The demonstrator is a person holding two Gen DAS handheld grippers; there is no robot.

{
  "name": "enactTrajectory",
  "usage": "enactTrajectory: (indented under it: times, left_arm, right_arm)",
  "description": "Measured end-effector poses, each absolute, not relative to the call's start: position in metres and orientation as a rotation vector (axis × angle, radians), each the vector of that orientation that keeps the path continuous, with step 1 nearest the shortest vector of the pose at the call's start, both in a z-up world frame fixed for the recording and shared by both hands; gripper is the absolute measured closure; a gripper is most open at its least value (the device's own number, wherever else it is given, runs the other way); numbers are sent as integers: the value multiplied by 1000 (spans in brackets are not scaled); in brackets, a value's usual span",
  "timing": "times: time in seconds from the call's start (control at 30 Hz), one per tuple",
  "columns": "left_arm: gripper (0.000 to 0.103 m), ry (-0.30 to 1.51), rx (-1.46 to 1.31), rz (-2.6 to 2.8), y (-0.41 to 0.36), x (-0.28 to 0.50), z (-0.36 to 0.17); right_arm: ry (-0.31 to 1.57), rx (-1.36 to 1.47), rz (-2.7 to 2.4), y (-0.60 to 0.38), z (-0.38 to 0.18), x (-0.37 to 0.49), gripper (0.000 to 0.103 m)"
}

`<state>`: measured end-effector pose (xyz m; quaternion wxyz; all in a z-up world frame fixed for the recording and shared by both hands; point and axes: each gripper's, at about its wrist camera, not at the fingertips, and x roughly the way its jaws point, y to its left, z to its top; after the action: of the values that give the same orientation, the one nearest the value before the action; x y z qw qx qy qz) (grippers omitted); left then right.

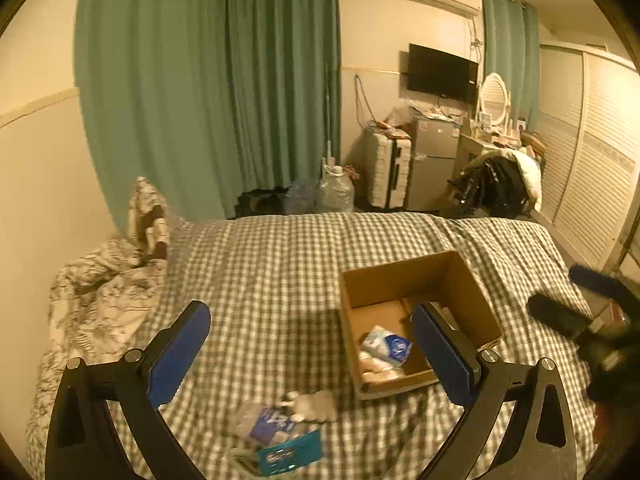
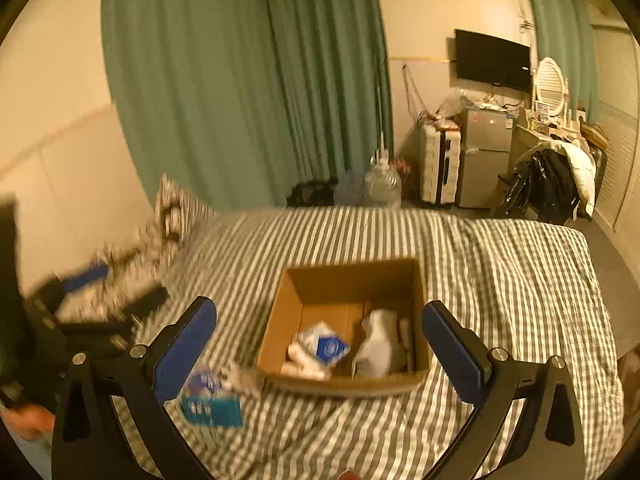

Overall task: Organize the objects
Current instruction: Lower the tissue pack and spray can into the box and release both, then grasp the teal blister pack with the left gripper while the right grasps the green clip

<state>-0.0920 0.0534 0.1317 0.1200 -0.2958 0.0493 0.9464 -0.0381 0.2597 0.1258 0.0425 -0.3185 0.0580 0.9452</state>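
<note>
Both grippers [image 1: 310, 350] [image 2: 320, 344] gape empty; teal box [image 1: 290, 454] beside cardboard box [image 1: 472, 292]

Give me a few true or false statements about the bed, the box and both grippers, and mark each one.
1. The cardboard box sits open on the checked bed cover. True.
2. The box is empty. False: a blue and white packet and a white bottle lie inside.
3. The left gripper holds the teal box. False: its fingers are spread wide, holding nothing.
4. The right gripper is open. True.
5. The curtain is red. False: it is green.
</note>
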Motion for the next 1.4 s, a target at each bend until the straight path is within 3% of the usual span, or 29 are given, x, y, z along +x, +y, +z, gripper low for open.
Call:
enactTrajectory:
  times: [0.3, 0.8, 0.9, 1.23, 1.33, 1.4]
  left_arm:
    - [0, 89, -955, 2848, -11, -84, 97]
    - [0, 95, -1435, 2805, -53, -91, -86]
    - [0, 73, -1428, 2784, -53, -88, -92]
    - [1, 158, -1432, 2538, -2, -102, -118]
    - [19, 188, -1412, 2463, 12, -102, -123]
    - [46, 222, -1410, 2426, 19, -99, -125]
  right_arm:
    - [121, -1146, 2868, 211, 67, -35, 0]
    - [-20, -1376, 2783, 158, -62, -67, 0]
    - [-77, -1416, 2750, 153, -83, -70, 0]
    - [82, -1463, 2660, 179, -100, -78, 0]
    - [63, -1466, 2647, 178, -102, -79, 0]
    - [45, -1463, 2641, 177, -102, -80, 1]
